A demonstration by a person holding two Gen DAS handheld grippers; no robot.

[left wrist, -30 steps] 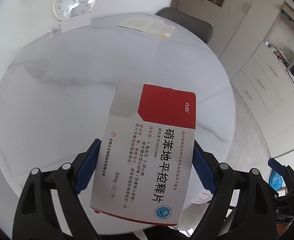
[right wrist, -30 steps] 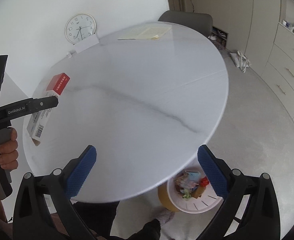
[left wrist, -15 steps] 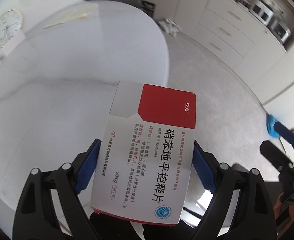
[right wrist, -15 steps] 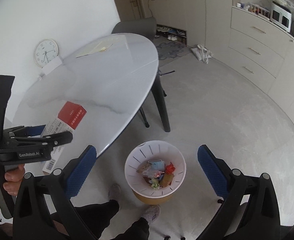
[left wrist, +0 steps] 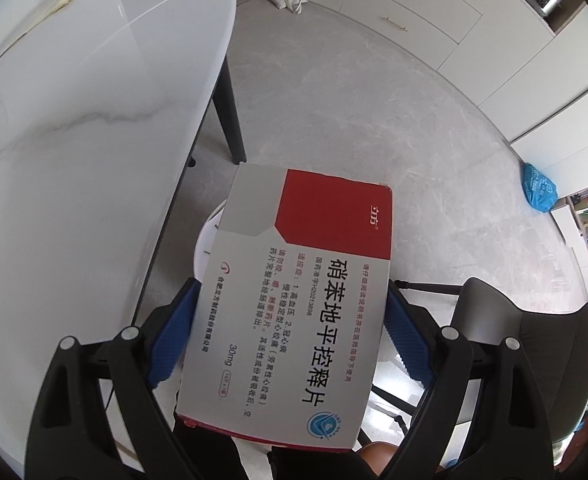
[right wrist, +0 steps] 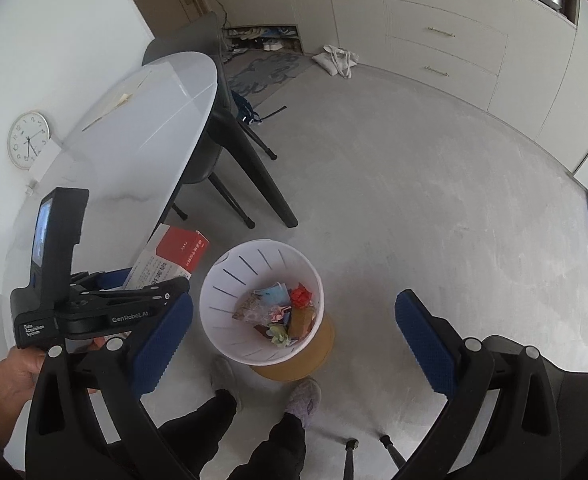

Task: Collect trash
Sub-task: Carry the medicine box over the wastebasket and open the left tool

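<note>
Right wrist view: tabletop (right wrist: 134, 128) has swung aside since a second ago; trash bin (right wrist: 230, 276) now below. Left gripper (left wrist: 290, 344), jaws opening, carries medicine box (left wrist: 305, 304) beside it. Right gripper (right wrist: 294, 344) open, empty.

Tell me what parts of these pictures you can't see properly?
- Left wrist view: the medicine box between the left gripper's opening jaws hides most of the bin.
- Right wrist view: the trash in the white bin is too small to name.
- Right wrist view: the box's print is too small.
</note>
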